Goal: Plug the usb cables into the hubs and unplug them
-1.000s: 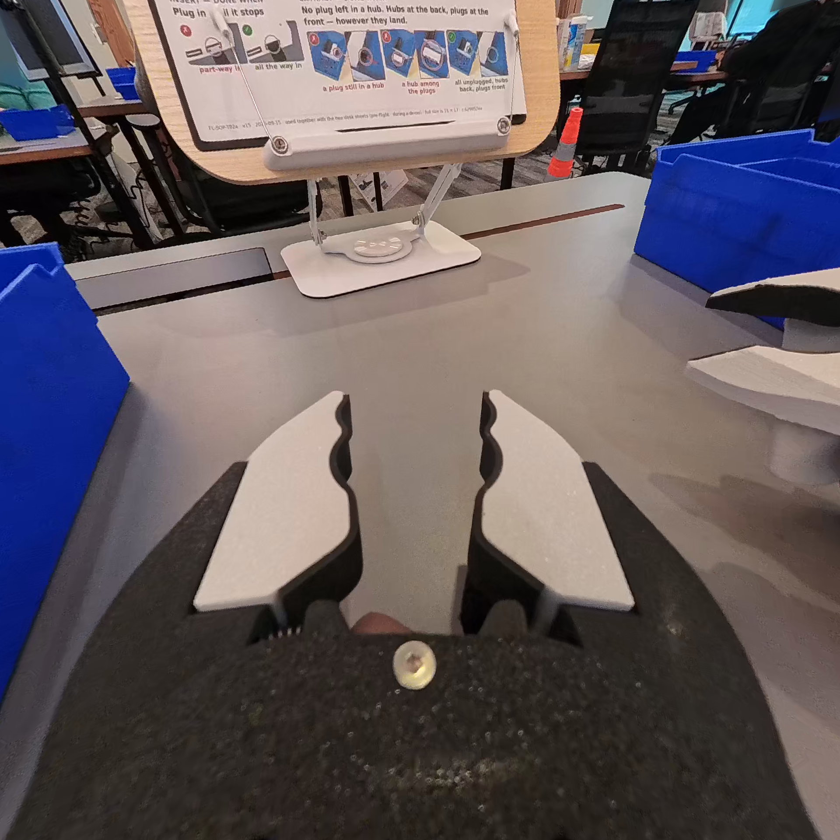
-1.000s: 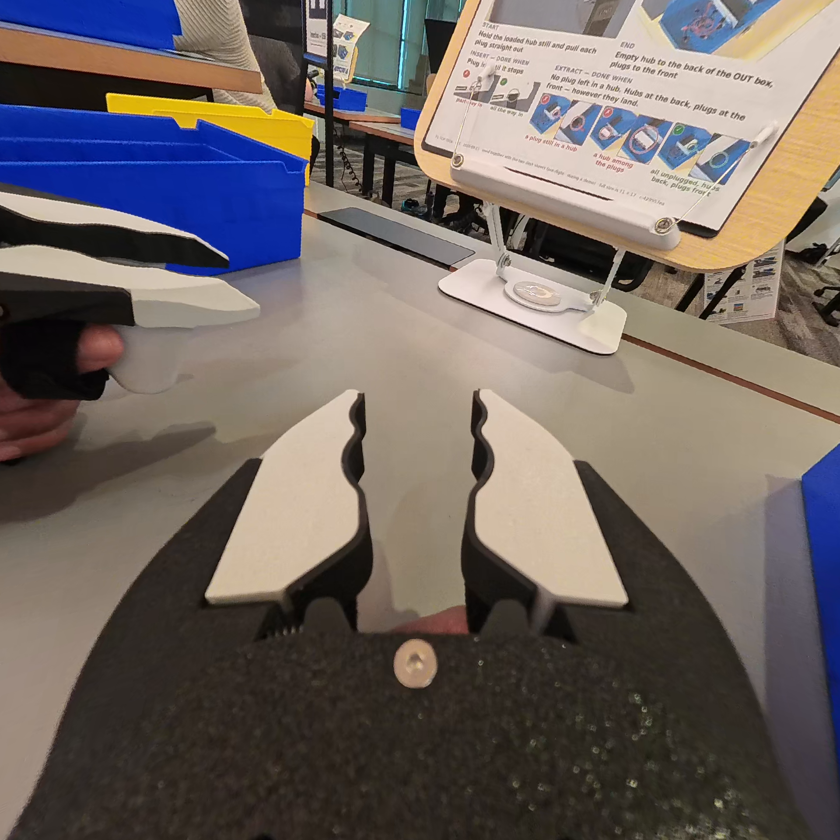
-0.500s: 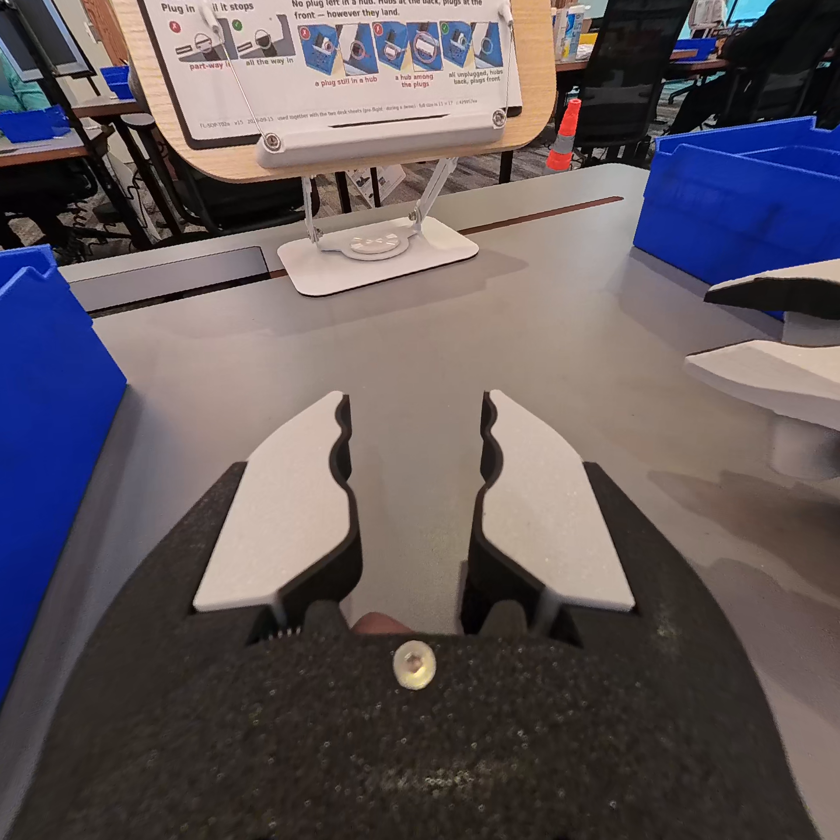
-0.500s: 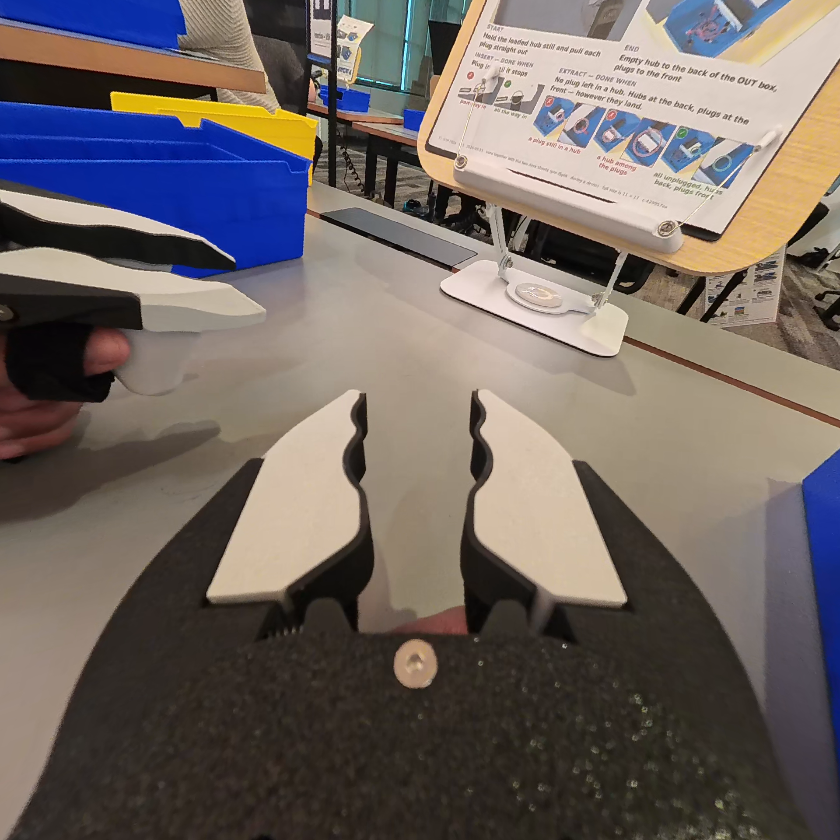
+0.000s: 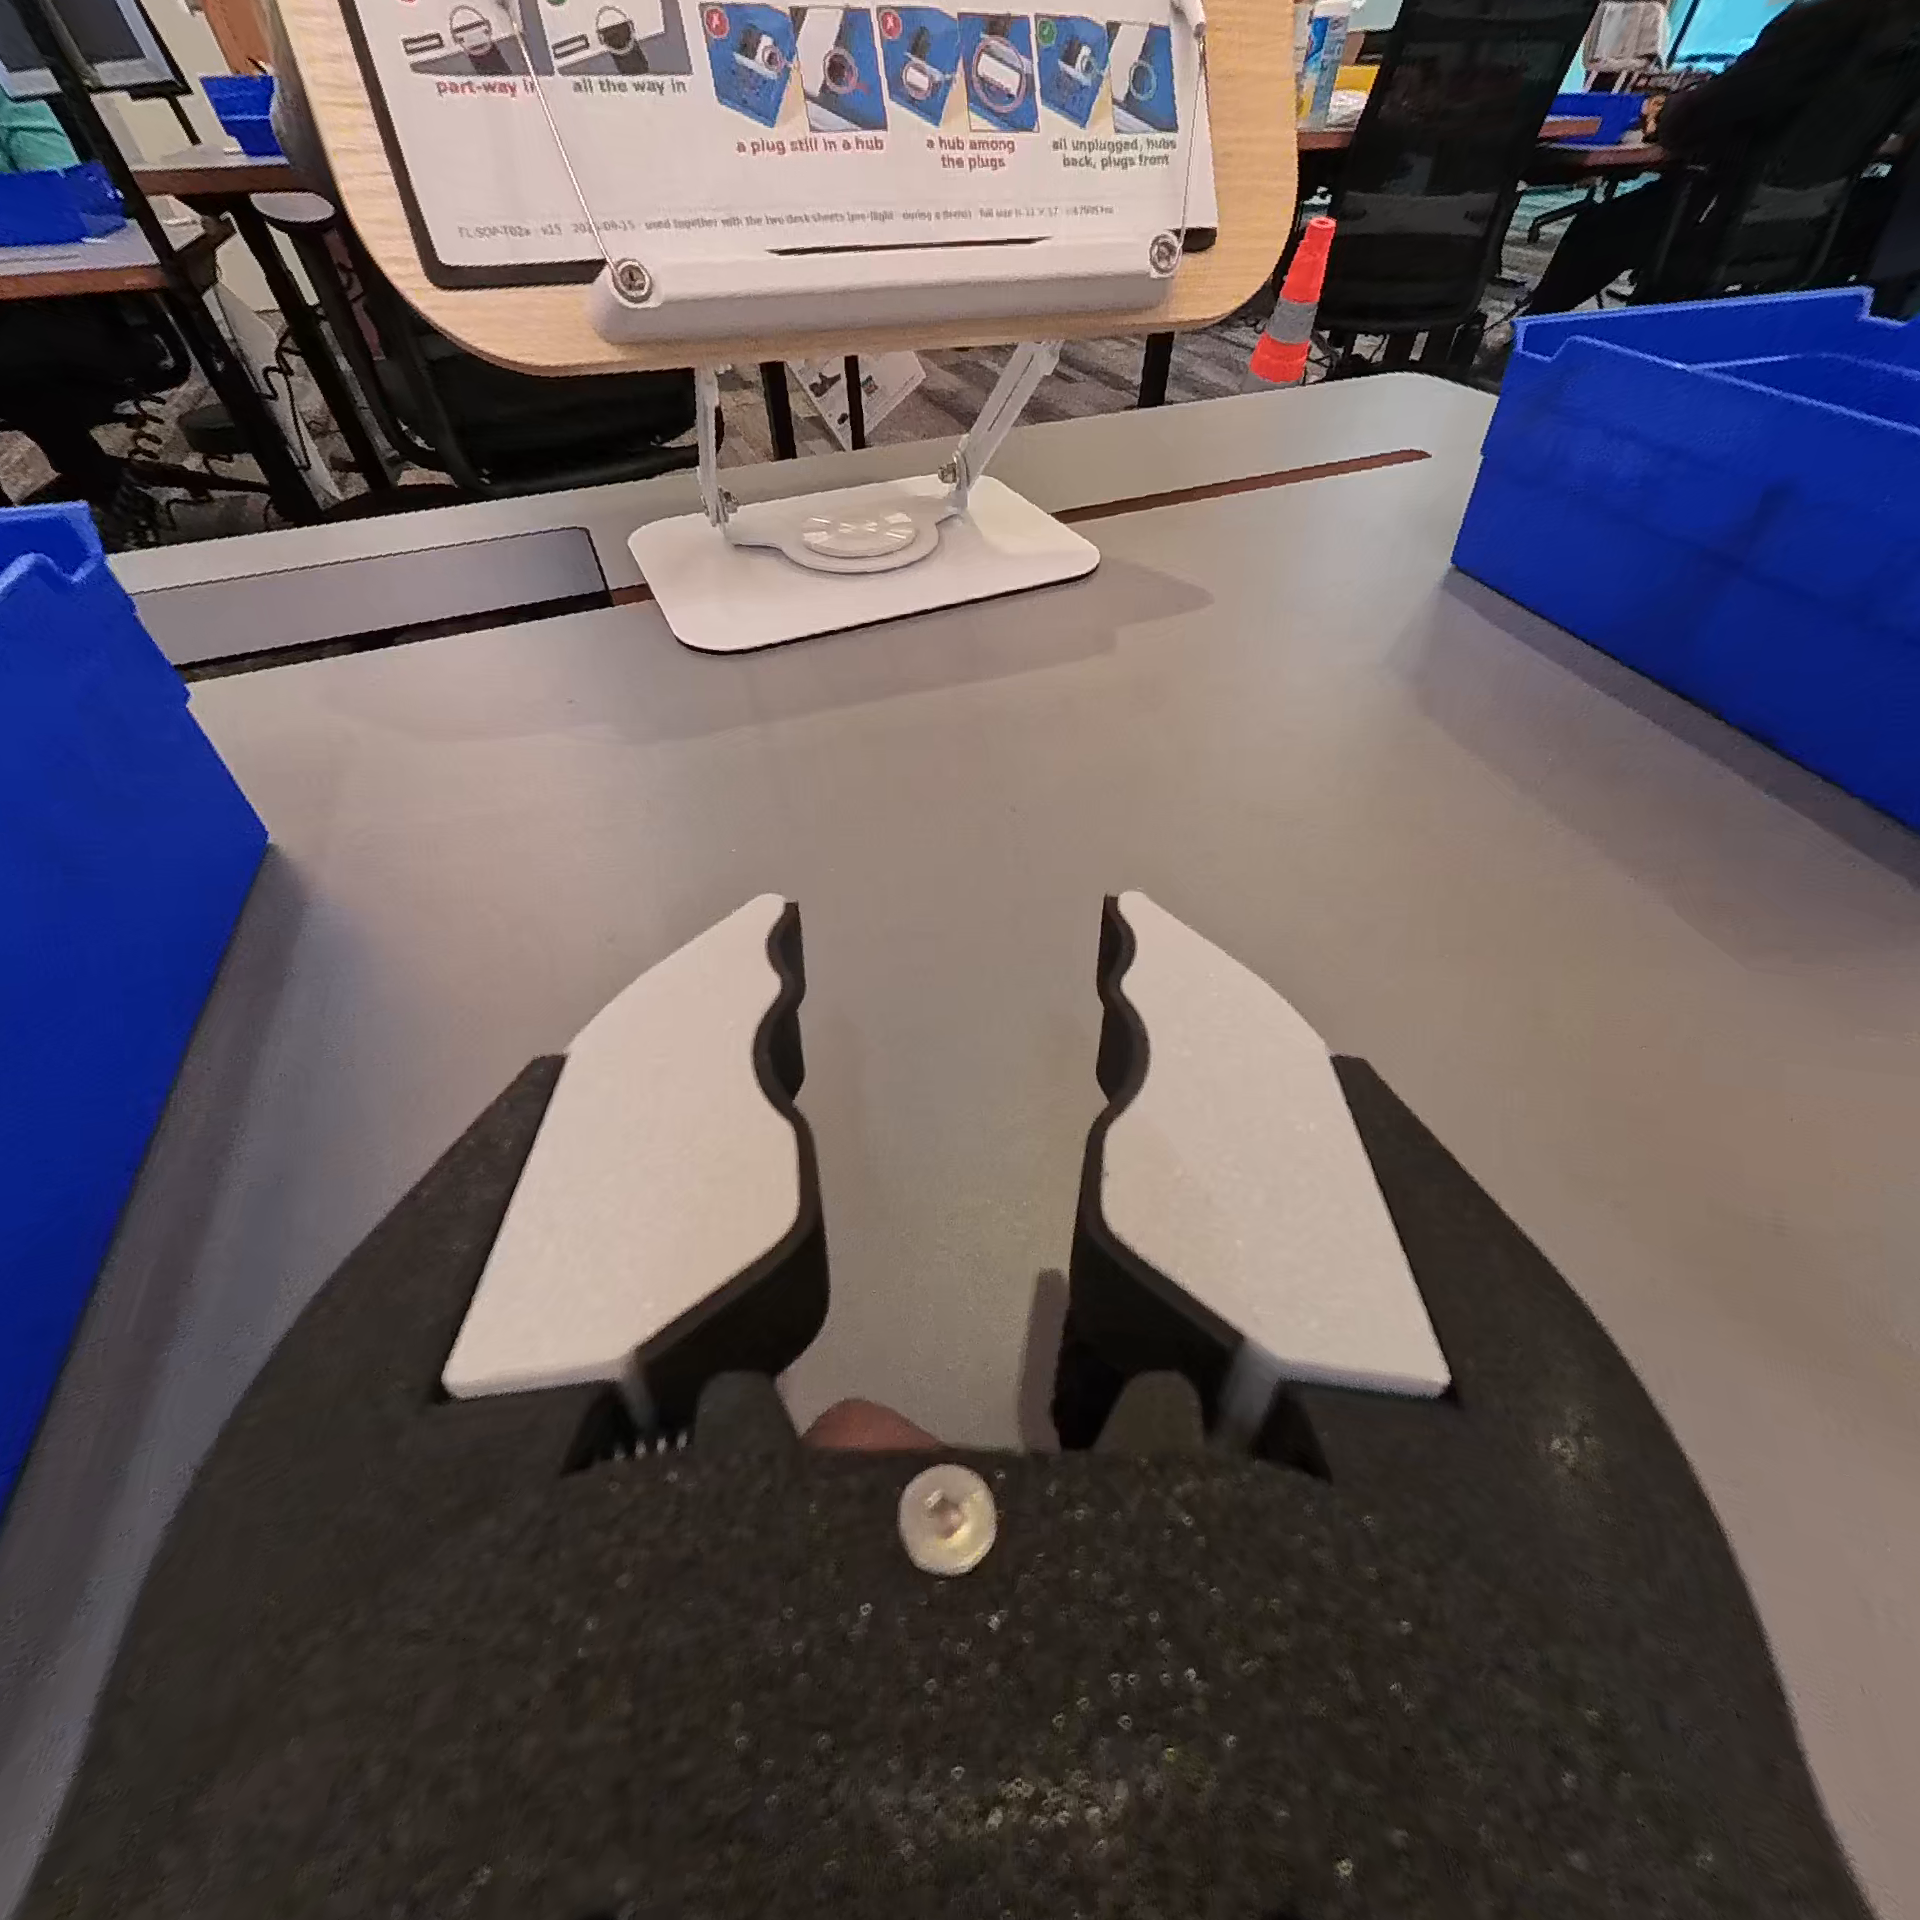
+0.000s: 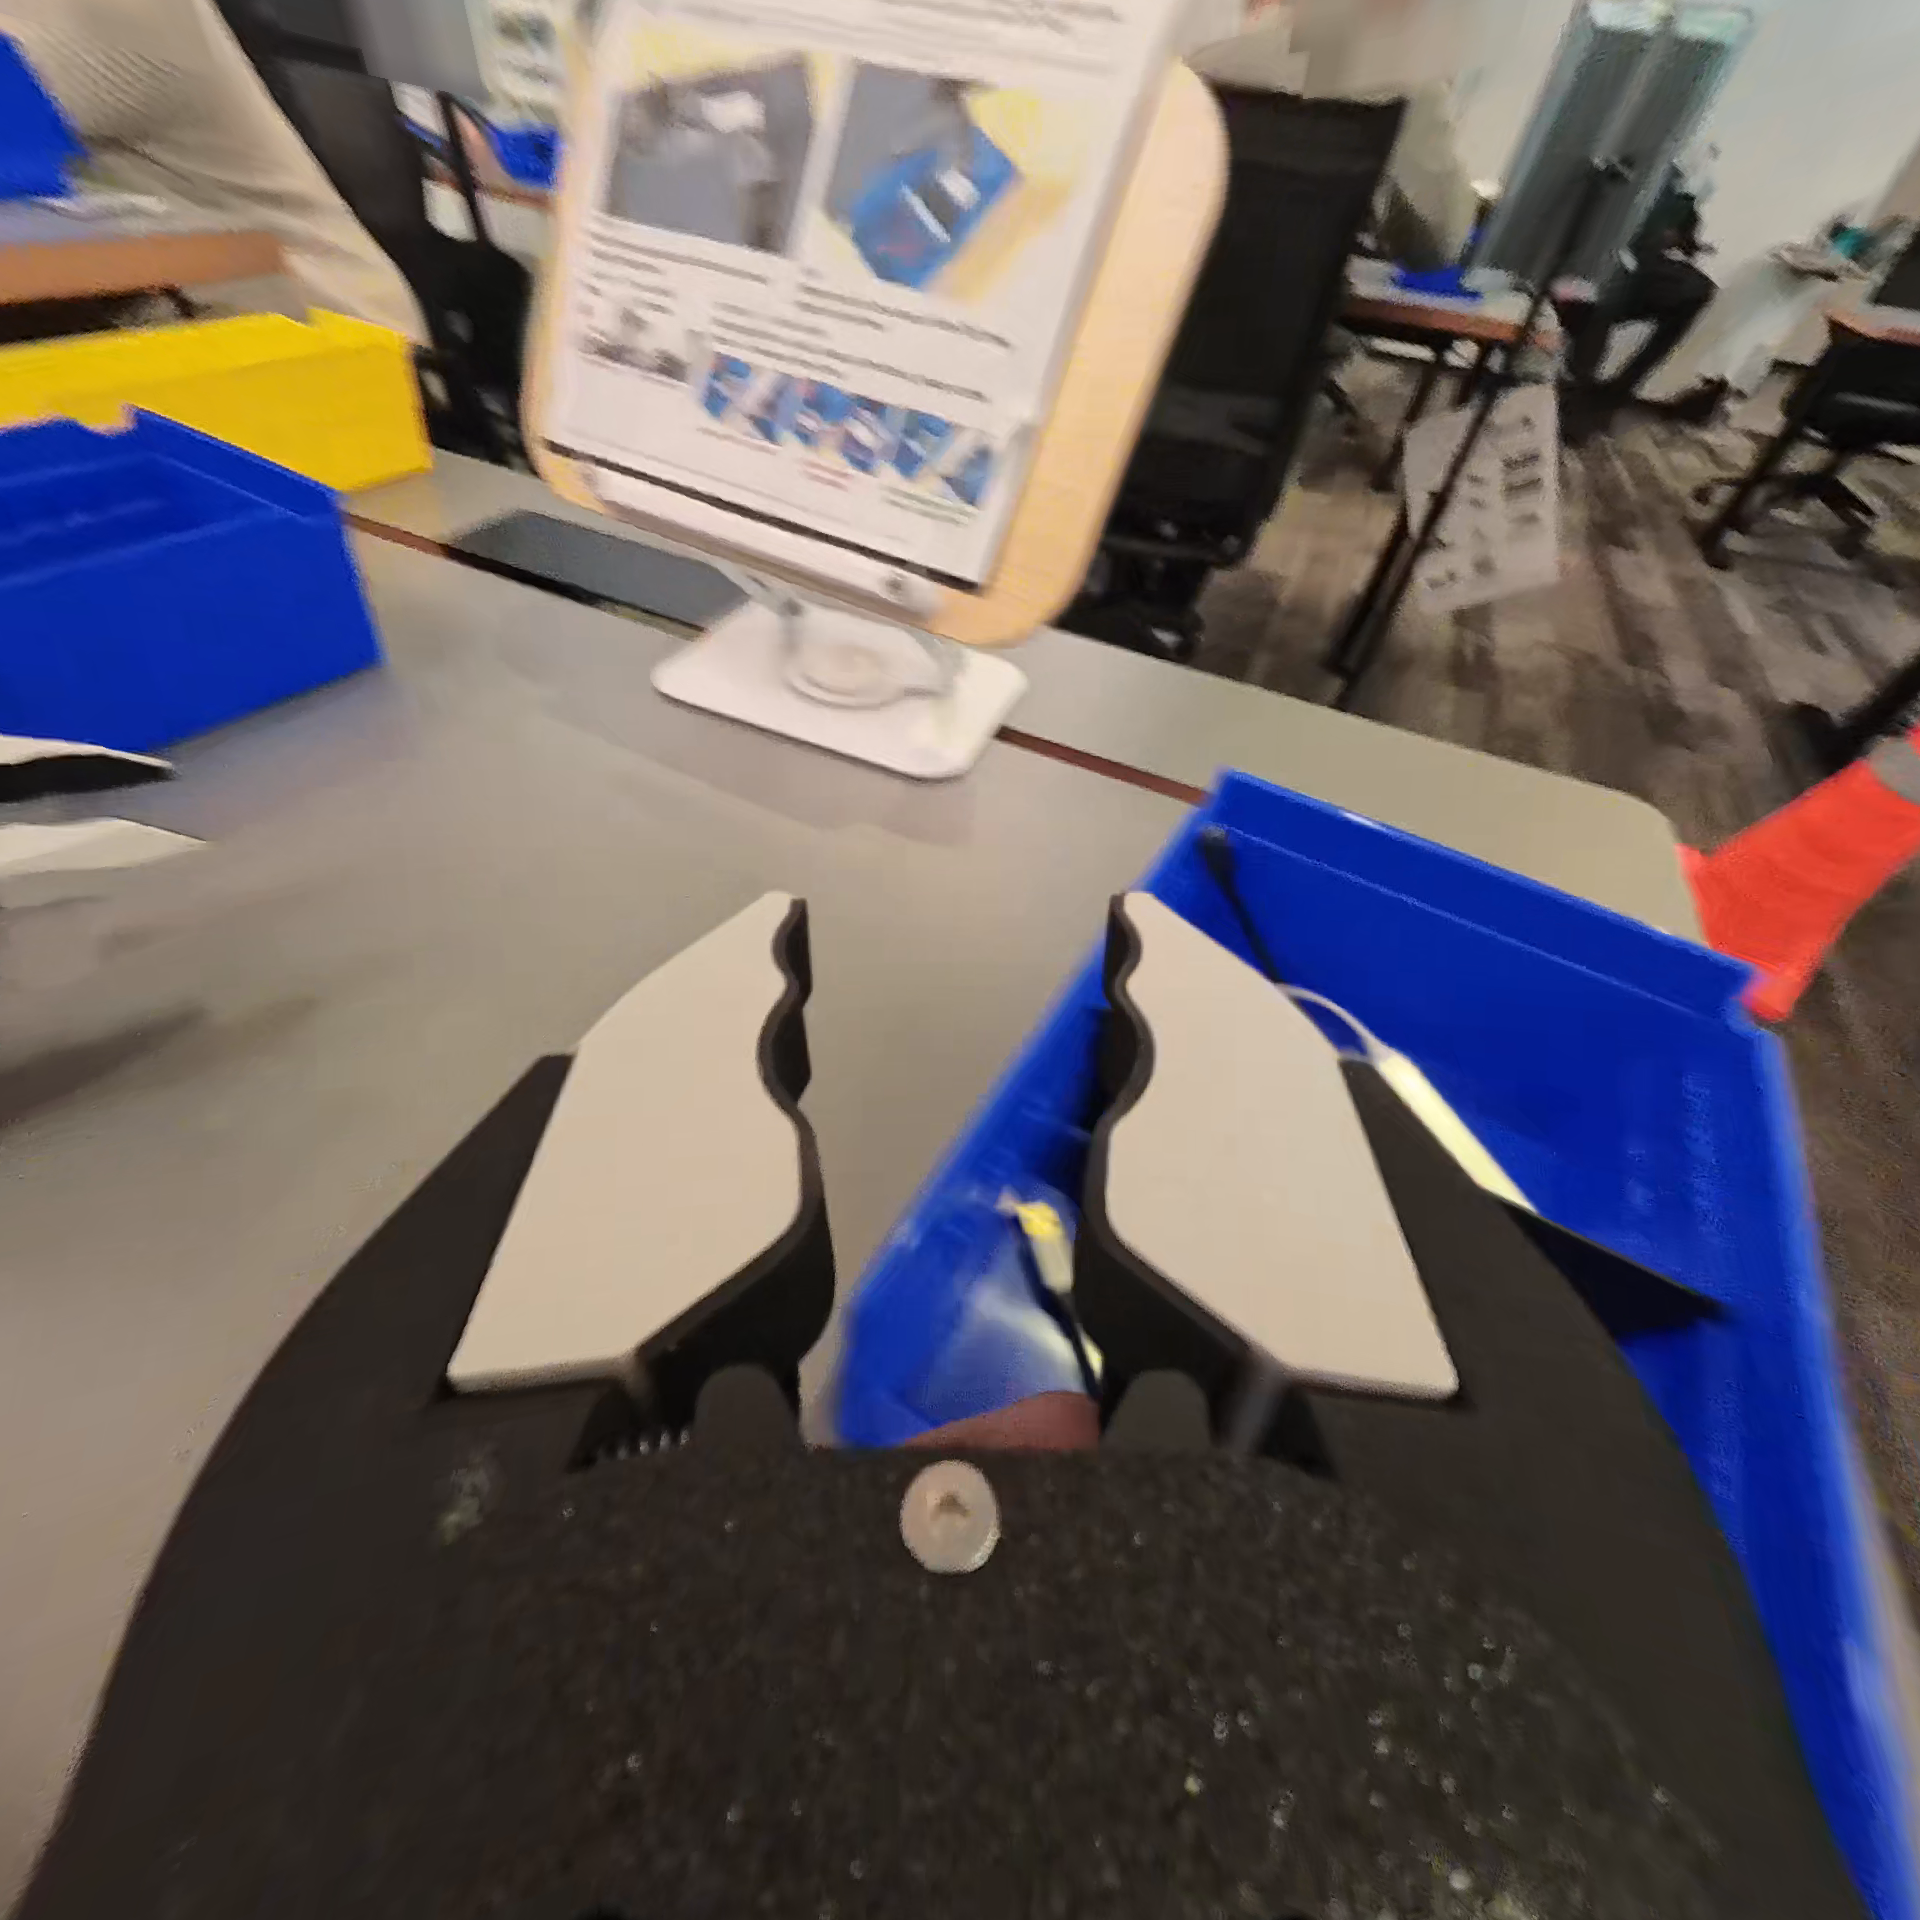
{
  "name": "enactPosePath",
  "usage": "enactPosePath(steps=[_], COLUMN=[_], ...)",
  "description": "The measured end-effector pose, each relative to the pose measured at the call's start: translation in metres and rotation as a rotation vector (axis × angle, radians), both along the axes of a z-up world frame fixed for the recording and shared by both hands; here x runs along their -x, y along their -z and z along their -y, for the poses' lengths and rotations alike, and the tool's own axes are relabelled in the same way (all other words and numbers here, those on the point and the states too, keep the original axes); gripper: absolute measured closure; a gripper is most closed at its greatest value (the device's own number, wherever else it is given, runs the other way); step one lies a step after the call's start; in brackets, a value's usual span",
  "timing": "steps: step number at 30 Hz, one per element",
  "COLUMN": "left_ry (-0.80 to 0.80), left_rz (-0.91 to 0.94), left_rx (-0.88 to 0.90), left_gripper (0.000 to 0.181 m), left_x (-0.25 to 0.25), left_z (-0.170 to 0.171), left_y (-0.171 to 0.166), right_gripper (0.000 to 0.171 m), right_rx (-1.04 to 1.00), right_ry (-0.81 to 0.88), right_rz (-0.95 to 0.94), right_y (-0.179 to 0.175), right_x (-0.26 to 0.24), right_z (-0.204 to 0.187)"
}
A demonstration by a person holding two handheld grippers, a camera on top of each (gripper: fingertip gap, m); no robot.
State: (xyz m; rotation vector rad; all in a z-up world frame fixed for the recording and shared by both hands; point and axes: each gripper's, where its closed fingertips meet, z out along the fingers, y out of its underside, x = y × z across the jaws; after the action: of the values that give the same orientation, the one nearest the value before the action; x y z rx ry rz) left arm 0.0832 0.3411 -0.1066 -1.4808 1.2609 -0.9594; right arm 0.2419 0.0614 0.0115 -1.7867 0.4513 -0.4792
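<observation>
The left gripper [image 5: 951, 914] is hovering released and empty over the grey table [image 5: 1039, 790], between a blue bin [image 5: 94, 935] on its left and another blue bin [image 5: 1704, 561] on its right. The right gripper [image 6: 956, 920] is likewise gaping, holding nothing, its right finger overlapping the near rim of that second bin [image 6: 1558, 1039]. Inside it, a black cable [image 6: 1242, 914] and a silver-and-black piece [image 6: 1455, 1143] are lying, blurred. Beyond, a stand [image 5: 862, 571] is carrying an instruction sheet [image 5: 790, 135].
</observation>
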Motion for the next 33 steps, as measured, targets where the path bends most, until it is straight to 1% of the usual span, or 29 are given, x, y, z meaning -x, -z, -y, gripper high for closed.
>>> enactPosePath(steps=[2, 5, 7, 9, 11, 13, 16, 18, 21, 22, 24, 25, 26, 28, 30, 31, 32, 33], left_ry=[0.004, 0.004, 0.004, 0.008, 0.018, 0.022, 0.022, 0.025, 0.036, 0.041, 0.051, 0.052, 0.052, 0.050, 0.051, 0.052, 0.053, 0.054], left_rz=[-0.020, -0.038, -0.041, -0.047, -0.058, -0.057, -0.035, -0.026, -0.018, -0.018, -0.022, -0.020, -0.014, -0.001, -0.008, -0.015, -0.018, -0.020], left_rx=[-0.008, -0.021, -0.025, -0.027, -0.031, -0.042, -0.051, -0.045, -0.030, -0.026, -0.026, -0.029, -0.033, -0.038, -0.035, -0.033, -0.033, -0.035], left_gripper=[0.127, 0.127, 0.127, 0.127, 0.127, 0.128, 0.128, 0.128, 0.128, 0.128, 0.128, 0.128, 0.128, 0.130, 0.130, 0.130, 0.130, 0.130], left_x=[-0.001, -0.003, -0.003, -0.004, -0.004, -0.004, -0.003, -0.001, 0.001, 0.001, 0.002, 0.003, 0.003, 0.004, 0.004, 0.003, 0.003, 0.003], left_z=[0.001, 0.002, 0.002, 0.003, 0.005, 0.006, 0.007, 0.007, 0.007, 0.008, 0.009, 0.010, 0.010, 0.010, 0.010, 0.010, 0.010, 0.010], left_y=[0.003, 0.005, 0.005, 0.006, 0.008, 0.007, 0.004, 0.003, 0.002, 0.002, 0.003, 0.002, 0.002, 0.000, 0.001, 0.002, 0.002, 0.003], right_gripper=[0.110, 0.109, 0.109, 0.108, 0.109, 0.109, 0.104, 0.101, 0.100, 0.107, 0.107, 0.110, 0.117, 0.118, 0.119, 0.125, 0.139, 0.160], right_rx=[0.081, 0.209, 0.334, 0.505, 0.707, 0.883, 1.159, 1.276, 1.318, 1.306, 1.257, 1.222, 1.208, 1.201, 1.209, 1.205, 1.164, 1.104], right_ry=[0.062, 0.078, 0.089, 0.049, -0.021, -0.083, -0.118, -0.136, -0.141, -0.151, -0.161, -0.168, -0.177, -0.187, -0.187, -0.193, -0.203, -0.198], right_rz=[-0.025, -0.034, -0.022, -0.078, -0.181, -0.262, -0.345, -0.389, -0.470, -0.511, -0.592, -0.635, -0.628, -0.605, -0.524, -0.491, -0.469, -0.427], right_y=[0.011, 0.025, 0.023, 0.033, 0.063, 0.096, 0.146, 0.170, 0.193, 0.196, 0.199, 0.200, 0.200, 0.200, 0.197, 0.194, 0.185, 0.171], right_x=[-0.026, -0.058, -0.100, -0.149, -0.188, -0.209, -0.218, -0.217, -0.216, -0.215, -0.212, -0.211, -0.213, -0.214, -0.215, -0.214, -0.213, -0.216], right_z=[0.024, 0.041, 0.048, 0.043, 0.035, 0.029, 0.039, 0.045, 0.046, 0.045, 0.043, 0.044, 0.045, 0.045, 0.044, 0.043, 0.038, 0.032])
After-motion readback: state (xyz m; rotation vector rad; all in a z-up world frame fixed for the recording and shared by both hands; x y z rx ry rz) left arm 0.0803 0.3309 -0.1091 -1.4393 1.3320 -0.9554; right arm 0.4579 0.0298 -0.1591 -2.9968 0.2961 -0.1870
